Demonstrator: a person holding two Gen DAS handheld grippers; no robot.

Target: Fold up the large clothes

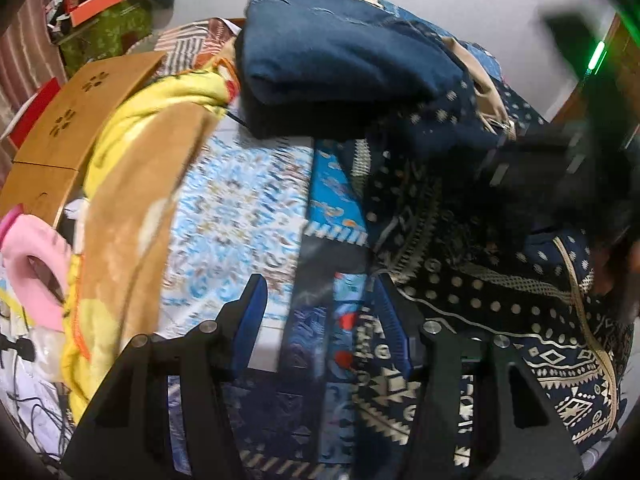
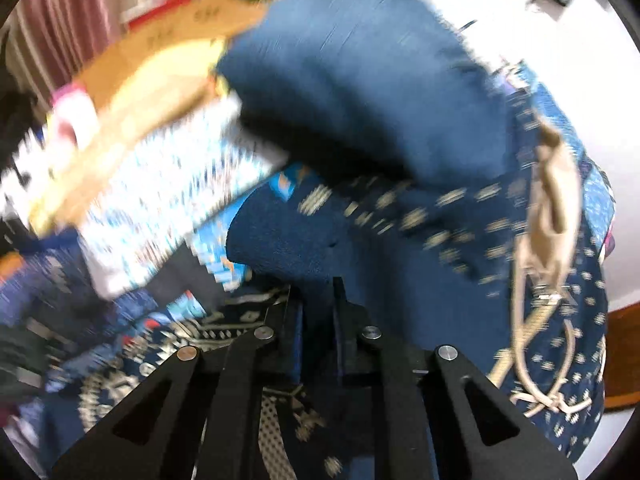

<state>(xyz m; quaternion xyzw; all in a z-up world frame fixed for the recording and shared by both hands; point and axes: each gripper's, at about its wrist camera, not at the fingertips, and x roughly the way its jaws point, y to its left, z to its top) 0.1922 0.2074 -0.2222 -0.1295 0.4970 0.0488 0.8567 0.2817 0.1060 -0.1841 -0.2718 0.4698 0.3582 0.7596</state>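
Note:
A dark navy garment with gold patterns [image 1: 492, 292] lies on the bed to the right; in the right wrist view [image 2: 460, 216] it shows lifted, with beige drawstrings [image 2: 548, 200] hanging. My left gripper [image 1: 320, 296] is open and empty above the patterned bedsheet [image 1: 240, 216], just left of the garment's edge. My right gripper [image 2: 316, 292] is shut on the navy garment's fabric. The right gripper body shows dark and blurred in the left wrist view [image 1: 532, 160].
A folded plain blue cloth [image 1: 340, 52] lies at the far side of the bed. A yellow and brown blanket [image 1: 132, 184] lies on the left, beside a wooden lap table [image 1: 80, 112] and a pink ring cushion [image 1: 36, 264]. Cables lie at the lower left.

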